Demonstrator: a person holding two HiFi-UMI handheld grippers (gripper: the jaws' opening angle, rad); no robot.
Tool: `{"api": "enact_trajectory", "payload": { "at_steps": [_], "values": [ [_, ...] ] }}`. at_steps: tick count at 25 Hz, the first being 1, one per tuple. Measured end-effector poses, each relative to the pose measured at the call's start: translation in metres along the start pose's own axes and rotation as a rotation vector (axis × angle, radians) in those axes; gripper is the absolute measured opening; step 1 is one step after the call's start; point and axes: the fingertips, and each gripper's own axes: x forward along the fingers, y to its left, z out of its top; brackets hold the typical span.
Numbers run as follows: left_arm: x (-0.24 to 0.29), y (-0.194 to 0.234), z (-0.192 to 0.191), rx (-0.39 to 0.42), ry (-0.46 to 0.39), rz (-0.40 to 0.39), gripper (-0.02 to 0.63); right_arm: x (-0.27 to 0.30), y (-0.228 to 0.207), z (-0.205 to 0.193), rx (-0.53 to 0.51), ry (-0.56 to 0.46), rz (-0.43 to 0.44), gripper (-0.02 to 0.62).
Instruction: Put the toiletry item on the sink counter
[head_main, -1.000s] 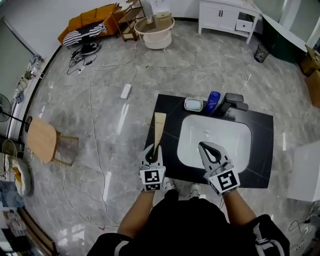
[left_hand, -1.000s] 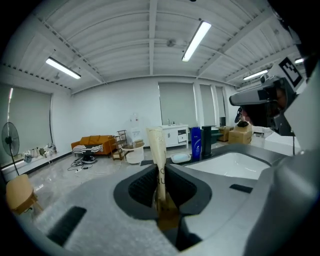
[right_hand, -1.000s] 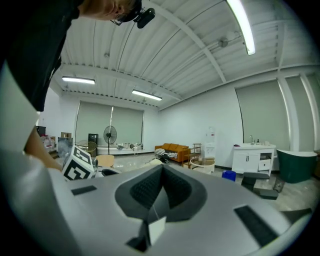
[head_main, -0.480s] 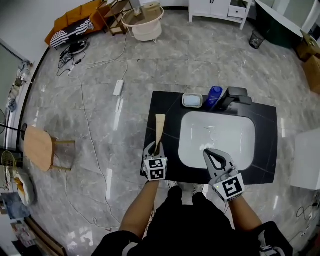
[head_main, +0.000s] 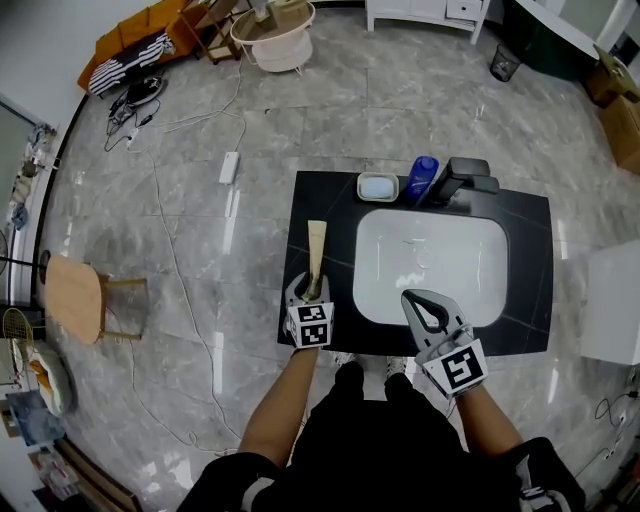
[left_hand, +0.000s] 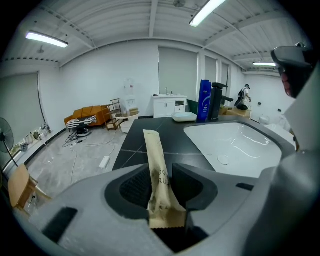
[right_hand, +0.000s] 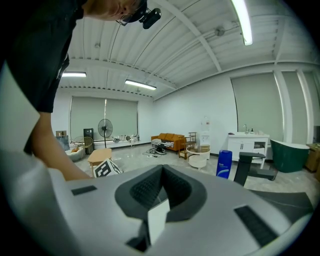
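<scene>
The toiletry item is a long tan paper packet (head_main: 316, 250) lying on the black sink counter (head_main: 330, 200), left of the white basin (head_main: 430, 265). Its near end sits between the jaws of my left gripper (head_main: 308, 290) at the counter's front left corner. In the left gripper view the packet (left_hand: 154, 155) runs away from me along the counter. The left gripper (left_hand: 160, 169) is opening, and its pads stand just off the packet's sides. My right gripper (head_main: 410, 297) hovers over the basin's front edge. In its own view the right gripper (right_hand: 162, 168) is shut and holds nothing.
A white soap dish (head_main: 378, 186), a blue bottle (head_main: 422, 178) and a dark faucet (head_main: 462, 178) line the counter's back edge. On the grey floor lie a white power strip with cables (head_main: 229, 166), and a wooden chair (head_main: 85, 298) stands at the left.
My right gripper has drawn back from over the basin to its front edge. The left gripper stays at the counter's front left with the packet, whose far end now rests on the counter.
</scene>
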Motion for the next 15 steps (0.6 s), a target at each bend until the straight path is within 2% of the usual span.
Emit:
{"api": "enact_trajectory", "payload": {
  "at_steps": [3, 6, 13, 15],
  "values": [
    [-0.012, 0.001, 0.007, 0.004, -0.036, 0.005, 0.211, -0.003, 0.005, 0.007, -0.006, -0.021, 0.004, 0.006],
    [-0.043, 0.0, 0.033, 0.028, -0.089, 0.021, 0.232, -0.006, 0.008, 0.014, -0.011, -0.036, 0.012, 0.006],
    [-0.133, -0.024, 0.114, 0.049, -0.33, 0.023, 0.191, -0.012, 0.009, 0.044, -0.05, -0.157, -0.009, 0.006],
    [-0.155, -0.033, 0.132, 0.051, -0.387, 0.018, 0.159, -0.014, 0.008, 0.05, -0.059, -0.182, -0.011, 0.006]
  ]
}}
